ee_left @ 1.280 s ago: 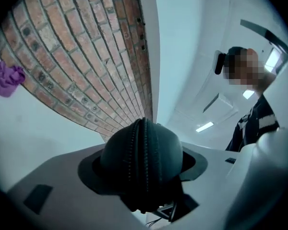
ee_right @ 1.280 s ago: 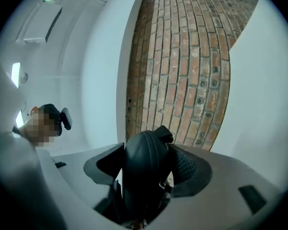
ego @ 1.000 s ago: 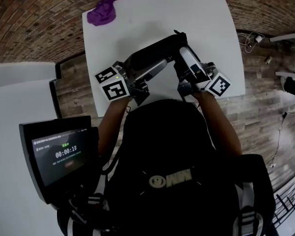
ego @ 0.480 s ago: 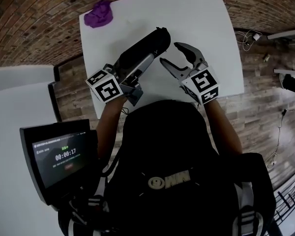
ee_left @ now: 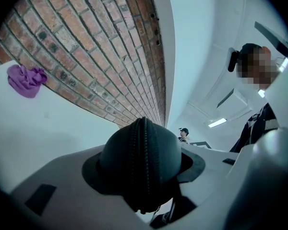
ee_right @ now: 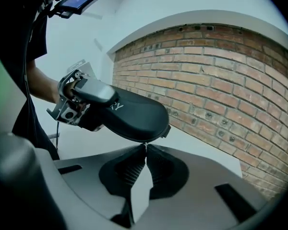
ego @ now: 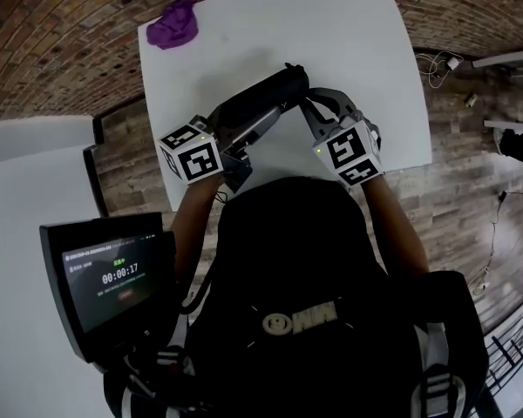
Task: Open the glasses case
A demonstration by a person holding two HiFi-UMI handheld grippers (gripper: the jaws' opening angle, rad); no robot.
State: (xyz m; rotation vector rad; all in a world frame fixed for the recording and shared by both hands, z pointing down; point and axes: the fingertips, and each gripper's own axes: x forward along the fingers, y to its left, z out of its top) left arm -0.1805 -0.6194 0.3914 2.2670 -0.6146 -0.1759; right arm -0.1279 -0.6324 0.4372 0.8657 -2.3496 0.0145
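two grippers meet at the glasses case [ego: 260, 101], which is held off the table [ego: 357, 33] over its near middle. the left gripper [ego: 244, 122] is clamped on the case's near-left end, with the case running away to the far right. in the left gripper view the zipper seam [ee_left: 143, 150] faces the camera dead centre between the jaws. the right gripper [ee_right: 145, 150] has its jaws together just under the case's far-right end. a tiny silver bit sits right at their tips, touching the case. it reads as the zip pull [ee_right: 145, 146], though it is too small to be sure. a purple cloth [ego: 174, 23] lies far left on the table, well apart and not in play.

my read of the step: the pull is pinched and the zip needs to start running.
- draw the pull along the seam line, not away from the case, or the thin tab may slip out of the tips.
- keep the left clamp firm and the case steady so the pull works against something. if the case twists, the zip may jam at the curved end.
- follow the bend round the end slowly, then go faster on the straight.
- if the tips come away empty, re-pinch deeper on the tab.
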